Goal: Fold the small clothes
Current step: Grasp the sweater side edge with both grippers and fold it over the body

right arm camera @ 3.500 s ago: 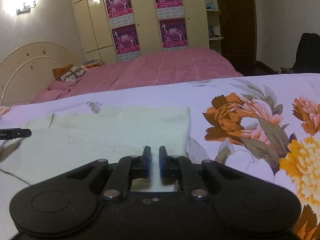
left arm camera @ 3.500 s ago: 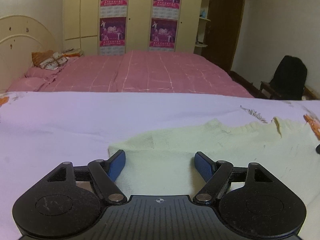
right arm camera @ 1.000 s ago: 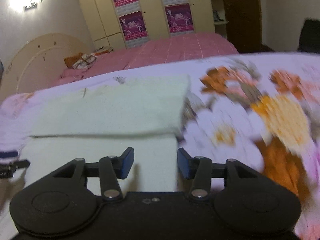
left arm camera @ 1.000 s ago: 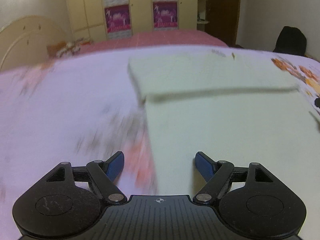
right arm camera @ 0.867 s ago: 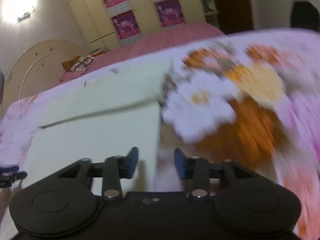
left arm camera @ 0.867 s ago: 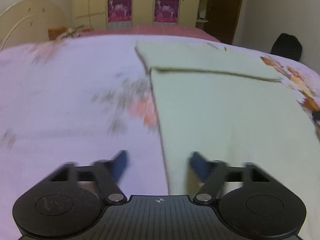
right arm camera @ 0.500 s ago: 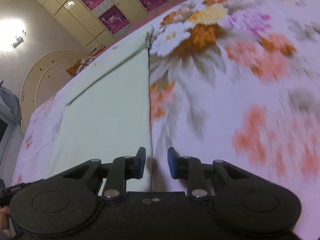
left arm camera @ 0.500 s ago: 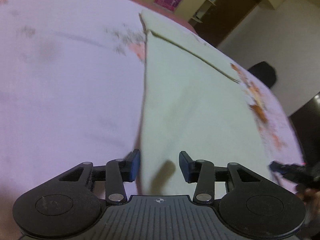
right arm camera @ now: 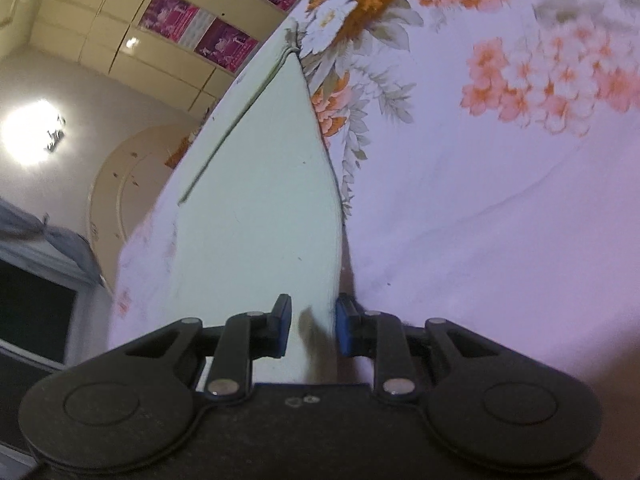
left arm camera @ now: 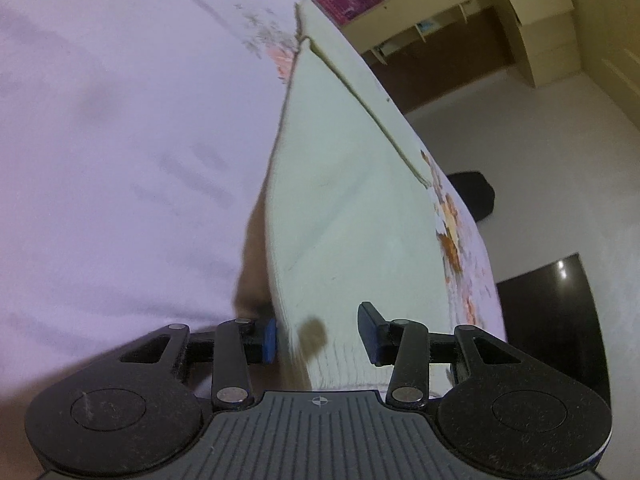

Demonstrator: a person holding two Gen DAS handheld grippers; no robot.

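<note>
Change: both grippers are now rolled and lowered onto the garment's near corners.
Left gripper [left arm camera: 318,336]: part open, garment edge between the jaws.
Right gripper [right arm camera: 310,330]: narrowly open around the other edge.
Garment [left arm camera: 352,184]: pale ribbed knit, folded, on the floral bedsheet [right arm camera: 500,160].
Right view only: headboard [right arm camera: 132,176], lamp.

Garment [left arm camera: 352,184]: pale green knit cloth, matt, ribbed hem at 6 o'clock. Sheet [right arm camera: 500,200]: smooth printed cotton-like cloth, floral. Left gripper [left arm camera: 318,338]: matt black plastic, dusty; blue rubbery pads [left arm camera: 270,338], metal pivot pins. Wardrobe [right arm camera: 120,36] at 11 o'clock: glossy cream panels, paper posters
</note>
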